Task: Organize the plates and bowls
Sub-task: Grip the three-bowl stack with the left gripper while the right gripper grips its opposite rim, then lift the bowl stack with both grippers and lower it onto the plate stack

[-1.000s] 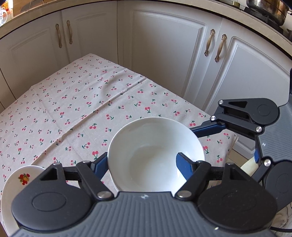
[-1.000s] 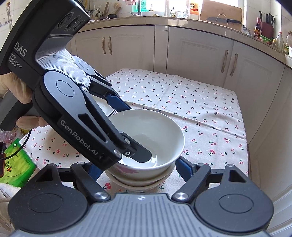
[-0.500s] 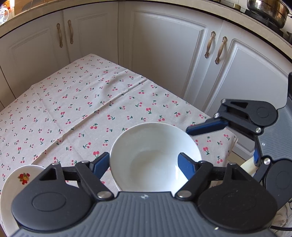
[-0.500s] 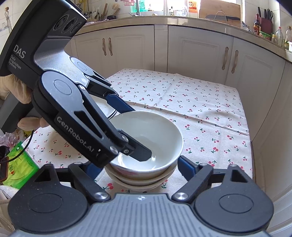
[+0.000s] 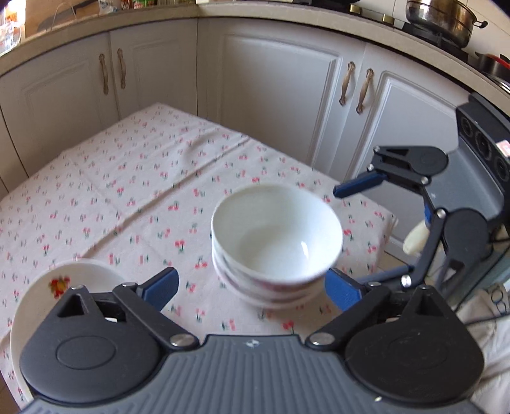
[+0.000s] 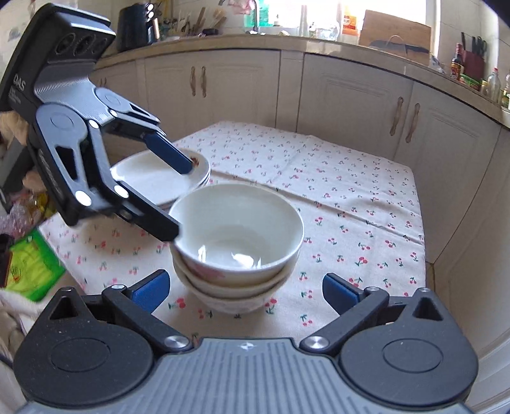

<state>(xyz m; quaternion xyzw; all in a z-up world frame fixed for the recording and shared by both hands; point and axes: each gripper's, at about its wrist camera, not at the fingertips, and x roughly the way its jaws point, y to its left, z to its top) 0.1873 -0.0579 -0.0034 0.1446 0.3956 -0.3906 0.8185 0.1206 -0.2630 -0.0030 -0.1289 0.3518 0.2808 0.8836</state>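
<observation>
A stack of three white bowls (image 5: 277, 242) (image 6: 237, 242) stands on the cherry-print tablecloth (image 5: 127, 191). My left gripper (image 5: 250, 286) (image 6: 177, 197) is just short of the stack, jaws opening, with no pad pressing on it. In the right wrist view its black finger (image 6: 156, 223) lies at the top bowl's left rim and its blue pad (image 6: 172, 156) hangs over a stack of white plates (image 6: 143, 178). My right gripper (image 6: 244, 289) (image 5: 373, 229) is opening wide, the bowls ahead between its fingers and untouched. A flower-print plate (image 5: 47, 286) lies at lower left.
White cabinets (image 6: 350, 95) ring the table closely on the far and right sides. The table's right edge (image 6: 422, 223) drops off near the bowls. A green packet (image 6: 32, 264) lies off the table's left side. A steel pot (image 5: 440, 19) sits on the counter.
My left gripper let go of the top bowl's rim, spread its jaws and drew back. The right gripper opened wide. The top bowl now rests on the stack.
</observation>
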